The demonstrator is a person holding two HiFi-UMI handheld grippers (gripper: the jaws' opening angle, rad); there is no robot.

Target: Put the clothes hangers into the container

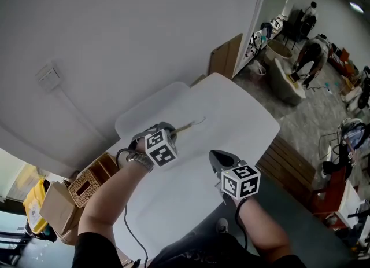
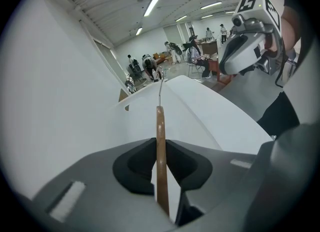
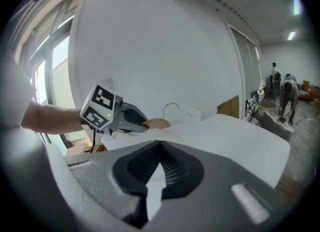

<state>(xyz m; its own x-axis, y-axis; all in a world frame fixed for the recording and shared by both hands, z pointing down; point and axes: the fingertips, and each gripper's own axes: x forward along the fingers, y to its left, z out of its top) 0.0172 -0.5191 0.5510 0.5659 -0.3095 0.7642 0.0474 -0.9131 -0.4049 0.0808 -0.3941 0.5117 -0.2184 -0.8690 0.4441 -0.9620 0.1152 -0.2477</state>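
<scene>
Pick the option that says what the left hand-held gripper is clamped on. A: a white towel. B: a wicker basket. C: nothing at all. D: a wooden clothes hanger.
D: the left gripper view shows the left hand-held gripper shut on the brown wooden clothes hanger, pads pressing both its sides.

Grey left tool point(image 1: 170, 132) and right tool point(image 1: 217, 158) bear black-and-white marker cubes point(image 1: 161, 148); black sleeves point(image 1: 95, 249), thin black cable point(image 1: 118, 157).
</scene>
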